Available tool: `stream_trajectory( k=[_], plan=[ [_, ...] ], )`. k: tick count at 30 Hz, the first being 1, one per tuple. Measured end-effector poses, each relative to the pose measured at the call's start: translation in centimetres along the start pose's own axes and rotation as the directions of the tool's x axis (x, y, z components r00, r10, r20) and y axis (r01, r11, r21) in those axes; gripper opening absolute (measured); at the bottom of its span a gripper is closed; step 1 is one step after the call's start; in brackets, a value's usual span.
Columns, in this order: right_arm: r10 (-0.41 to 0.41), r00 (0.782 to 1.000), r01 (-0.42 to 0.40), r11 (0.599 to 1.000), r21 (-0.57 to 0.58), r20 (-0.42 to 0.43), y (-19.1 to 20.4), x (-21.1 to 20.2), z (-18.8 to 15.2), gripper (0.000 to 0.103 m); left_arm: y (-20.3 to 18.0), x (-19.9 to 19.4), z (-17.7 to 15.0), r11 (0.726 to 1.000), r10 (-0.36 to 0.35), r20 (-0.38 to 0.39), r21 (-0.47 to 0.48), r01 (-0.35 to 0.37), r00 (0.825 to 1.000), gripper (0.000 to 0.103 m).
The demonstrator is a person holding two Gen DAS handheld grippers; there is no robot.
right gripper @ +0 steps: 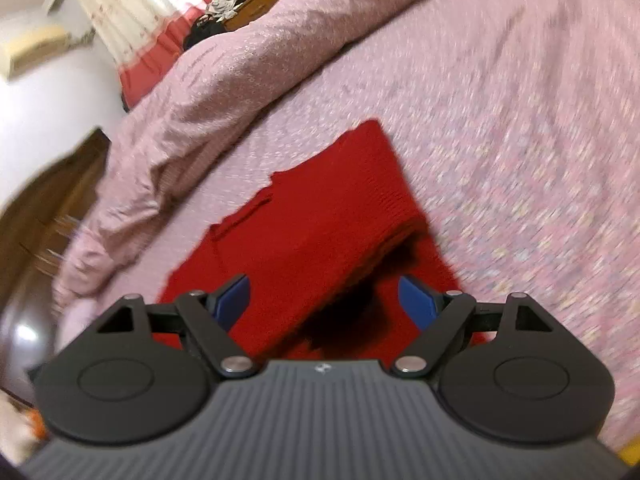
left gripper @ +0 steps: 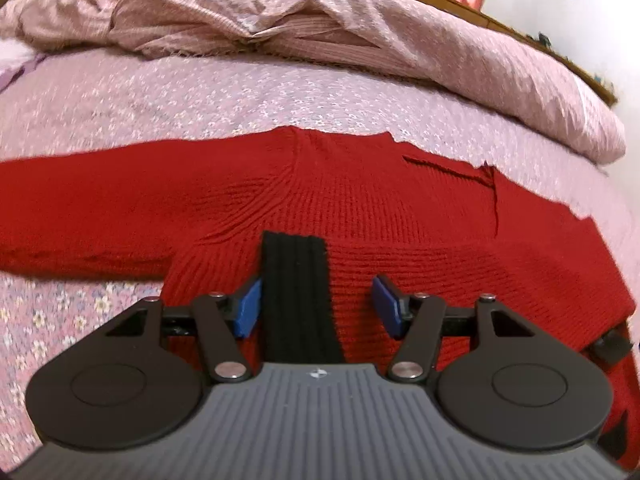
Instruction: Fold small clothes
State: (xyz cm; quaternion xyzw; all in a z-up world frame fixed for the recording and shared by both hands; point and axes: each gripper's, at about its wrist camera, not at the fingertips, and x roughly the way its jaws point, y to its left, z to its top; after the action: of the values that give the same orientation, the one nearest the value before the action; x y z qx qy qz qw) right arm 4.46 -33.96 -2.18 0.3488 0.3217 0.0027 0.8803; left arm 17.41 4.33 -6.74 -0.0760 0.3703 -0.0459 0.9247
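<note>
The sweater lies on the bedsheet, with the bunched quilt behind it.

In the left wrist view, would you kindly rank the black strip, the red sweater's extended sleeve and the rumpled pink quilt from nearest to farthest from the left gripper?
1. Black strip, between the left gripper fingers.
2. Sleeve, left.
3. Pink quilt, far back.

Floral pink bed carries red sweater and rumpled quilt.
</note>
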Motion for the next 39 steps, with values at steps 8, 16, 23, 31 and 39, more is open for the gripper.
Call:
stream_trajectory(
  k=[8, 16, 23, 31, 39],
  plan=[
    [0.000, 1.000, 0.001, 0.990, 0.142, -0.007, -2.1, 2.6, 1.8, 0.058, -0.5, 1.1, 0.4, 0.998, 0.006, -0.024, 0.066, -0.004, 1.000, 0.066],
    [-0.014, 0.999, 0.018, 0.990, 0.139, -0.031, -2.0, 4.5, 1.9, 0.032, -1.2, 1.9, 1.3, 0.997, 0.038, -0.033, 0.070, -0.035, 0.999, 0.064],
    [0.016, 1.000, -0.017, 0.997, 0.077, 0.005, -1.3, 3.9, 2.3, 0.016, -0.8, 0.8, 2.4, 0.997, -0.053, -0.005, 0.049, 0.053, 0.999, 0.015],
    [0.153, 0.981, -0.165, 0.981, 0.100, 0.117, -1.0, 3.2, 1.9, 0.014, -1.6, 0.1, 9.2, 0.993, -0.084, 0.137, 0.090, 0.072, 0.987, 0.015],
    [0.070, 0.998, -0.070, 0.994, 0.079, 0.005, -0.9, 5.6, 0.1, 0.017, -0.8, 5.6, 11.0, 0.992, -0.012, 0.041, 0.122, 0.007, 0.999, 0.015]
  ],
)
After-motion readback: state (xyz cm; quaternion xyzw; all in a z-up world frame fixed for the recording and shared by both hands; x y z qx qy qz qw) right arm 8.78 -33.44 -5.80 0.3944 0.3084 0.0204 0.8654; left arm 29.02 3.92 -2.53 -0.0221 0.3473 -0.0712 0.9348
